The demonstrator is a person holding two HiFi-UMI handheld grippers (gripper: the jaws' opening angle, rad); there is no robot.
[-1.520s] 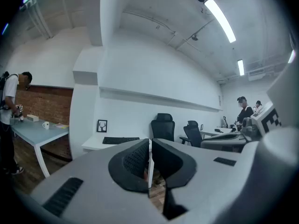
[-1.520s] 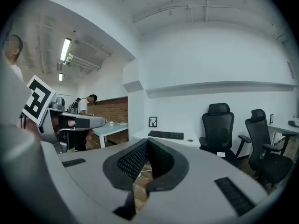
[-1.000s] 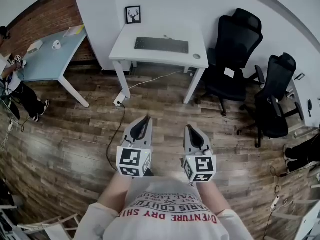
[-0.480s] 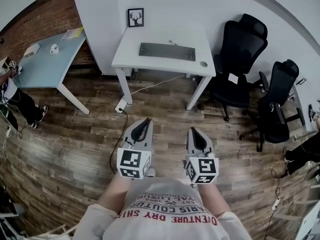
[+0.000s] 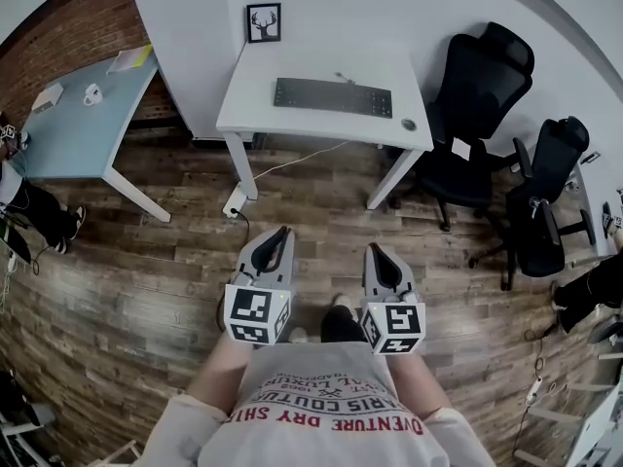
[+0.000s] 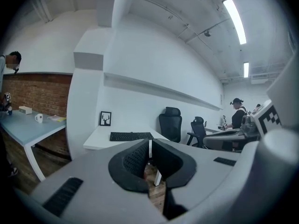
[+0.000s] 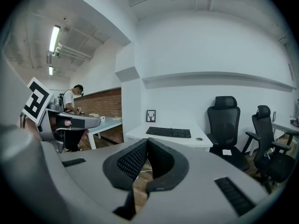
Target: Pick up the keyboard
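A black keyboard (image 5: 332,97) lies on a white desk (image 5: 253,105) against the far wall; it also shows as the keyboard (image 6: 131,136) in the left gripper view and the keyboard (image 7: 168,132) in the right gripper view. My left gripper (image 5: 281,234) and right gripper (image 5: 373,252) are held side by side over the wooden floor, well short of the desk, both pointing toward it. Both are shut with nothing between the jaws. The left gripper (image 6: 149,158) and right gripper (image 7: 146,154) show closed pads.
A small framed deer picture (image 5: 263,21) stands at the desk's back left, a small round object (image 5: 409,125) near its right edge. Two black office chairs (image 5: 481,105) stand to the right. A light blue table (image 5: 68,125) with a mug stands left. A cable (image 5: 243,212) runs along the floor.
The desk and keyboard have drawn nearer and larger in the head view as I walk toward them. Both grippers stay shut and side by side.
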